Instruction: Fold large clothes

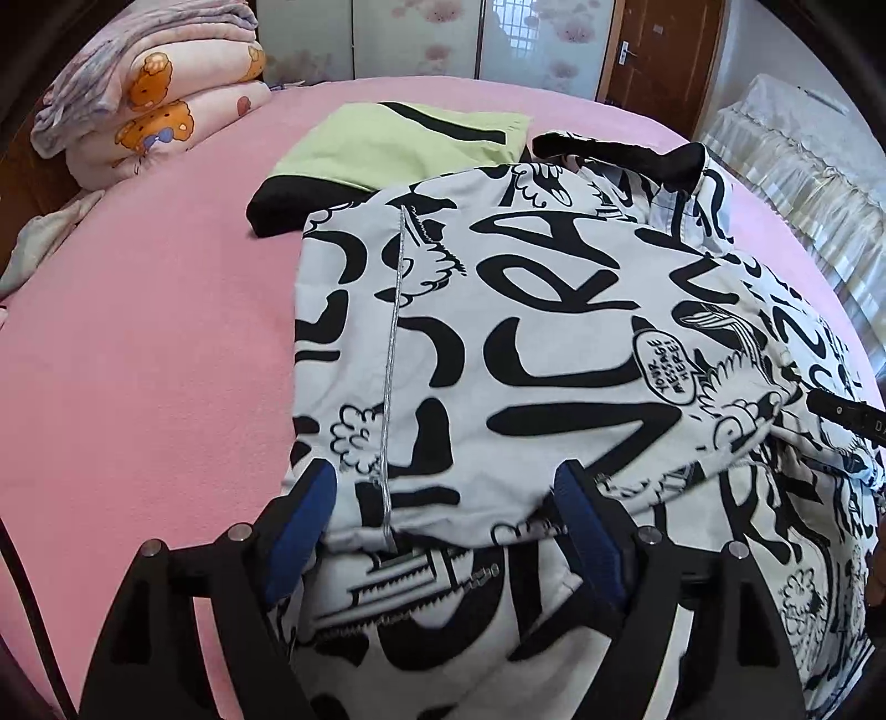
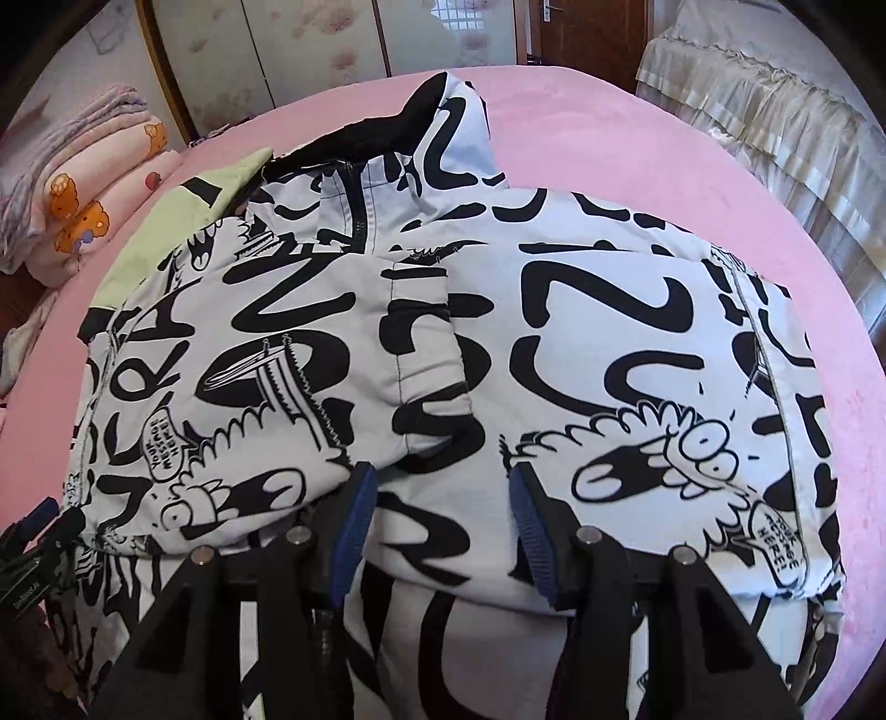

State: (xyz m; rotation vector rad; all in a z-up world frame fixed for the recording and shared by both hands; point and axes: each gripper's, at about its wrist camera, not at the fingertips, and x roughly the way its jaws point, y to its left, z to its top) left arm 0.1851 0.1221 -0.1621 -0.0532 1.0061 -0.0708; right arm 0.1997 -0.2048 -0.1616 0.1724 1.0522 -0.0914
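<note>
A white padded jacket with black graffiti print [image 1: 531, 332] lies on the pink bed [image 1: 138, 360], partly folded, both sides turned over its middle. It fills the right wrist view [image 2: 421, 354], its black-lined hood [image 2: 421, 116] at the far end. My left gripper [image 1: 443, 493] is open over the jacket's near left edge, its blue pads [image 1: 587, 526] straddling the fabric. My right gripper [image 2: 440, 487] is open over the near hem between the two folded flaps. The other gripper's tip shows at the edge of each view [image 1: 841, 412].
A folded light-green and black garment [image 1: 398, 144] lies past the jacket. Stacked pink bear-print quilts [image 1: 149, 99] sit at the bed's far left. A frilled cream cover [image 2: 764, 105] stands to the right. Wardrobe doors and a wooden door [image 1: 659, 50] lie behind.
</note>
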